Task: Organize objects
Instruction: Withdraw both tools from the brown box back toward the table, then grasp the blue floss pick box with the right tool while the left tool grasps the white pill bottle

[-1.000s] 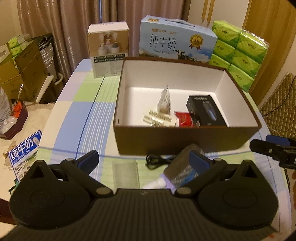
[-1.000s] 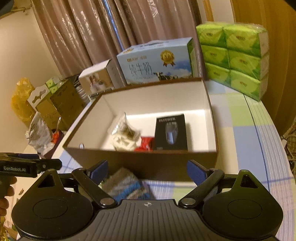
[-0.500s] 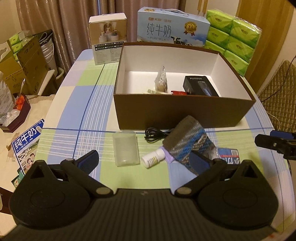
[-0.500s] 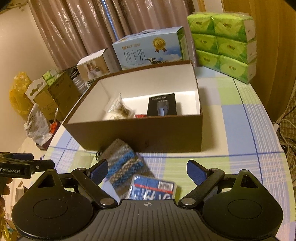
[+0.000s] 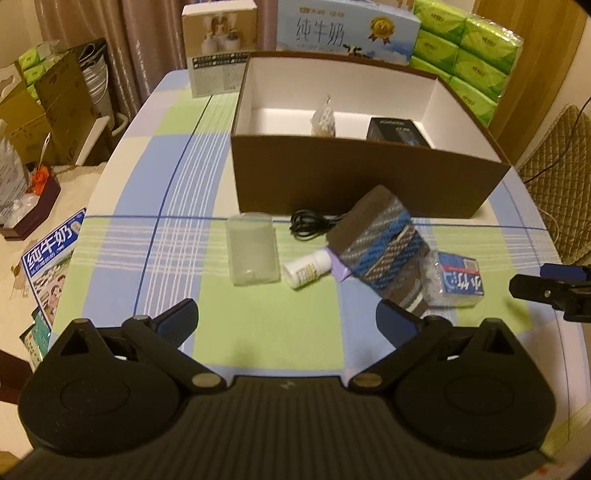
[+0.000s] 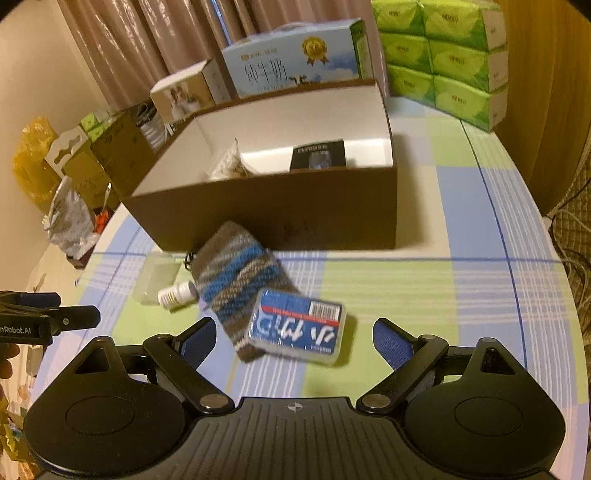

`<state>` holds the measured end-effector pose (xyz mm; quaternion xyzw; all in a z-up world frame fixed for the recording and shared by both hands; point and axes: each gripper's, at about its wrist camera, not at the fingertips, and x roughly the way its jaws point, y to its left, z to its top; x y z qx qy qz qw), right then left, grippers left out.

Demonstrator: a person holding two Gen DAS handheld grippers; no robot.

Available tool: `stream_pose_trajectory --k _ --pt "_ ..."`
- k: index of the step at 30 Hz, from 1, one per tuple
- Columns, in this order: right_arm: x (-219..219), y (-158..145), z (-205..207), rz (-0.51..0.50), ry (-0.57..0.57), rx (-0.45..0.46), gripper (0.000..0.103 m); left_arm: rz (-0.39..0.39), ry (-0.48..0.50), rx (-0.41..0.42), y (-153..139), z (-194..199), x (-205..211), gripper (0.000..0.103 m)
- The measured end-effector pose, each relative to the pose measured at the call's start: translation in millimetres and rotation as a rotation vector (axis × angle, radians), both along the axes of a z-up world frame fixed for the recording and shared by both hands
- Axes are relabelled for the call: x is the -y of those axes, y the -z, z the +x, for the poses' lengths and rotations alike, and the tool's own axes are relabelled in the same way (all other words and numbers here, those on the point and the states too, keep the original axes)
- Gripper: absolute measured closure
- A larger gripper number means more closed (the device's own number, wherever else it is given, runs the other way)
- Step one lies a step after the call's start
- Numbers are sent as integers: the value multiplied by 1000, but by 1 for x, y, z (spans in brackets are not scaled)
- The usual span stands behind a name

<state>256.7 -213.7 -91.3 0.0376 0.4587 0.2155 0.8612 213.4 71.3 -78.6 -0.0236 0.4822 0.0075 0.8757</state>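
Blue card pack (image 6: pixel 297 328) ahead between spread right fingers (image 6: pixel 388 341), untouched.

Far beyond the fingers, behind the brown box: milk carton (image 5: pixel 347 31), small white product box (image 5: pixel 219 46) to its left, green tissue packs (image 5: pixel 469 55) stacked right. Curtains (image 6: pixel 147 48) behind. Cardboard boxes (image 5: pixel 55 107) off left.

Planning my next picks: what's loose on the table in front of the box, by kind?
Clear plastic case: 1
White pill bottle: 1
Black cable: 1
Striped knit pouch: 1
Blue tissue pack: 1
Total: 5
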Motion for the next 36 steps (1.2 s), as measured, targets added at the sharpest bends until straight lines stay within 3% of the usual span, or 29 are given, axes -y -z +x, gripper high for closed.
stream_pose_trajectory --k 18,36 --pt "-16 29 -5 -56 11 -80 14 -20 10 -47 22 -10 -3 6" --pt "-32 56 16 -52 105 -102 14 12 53 -13 45 4 -3 13"
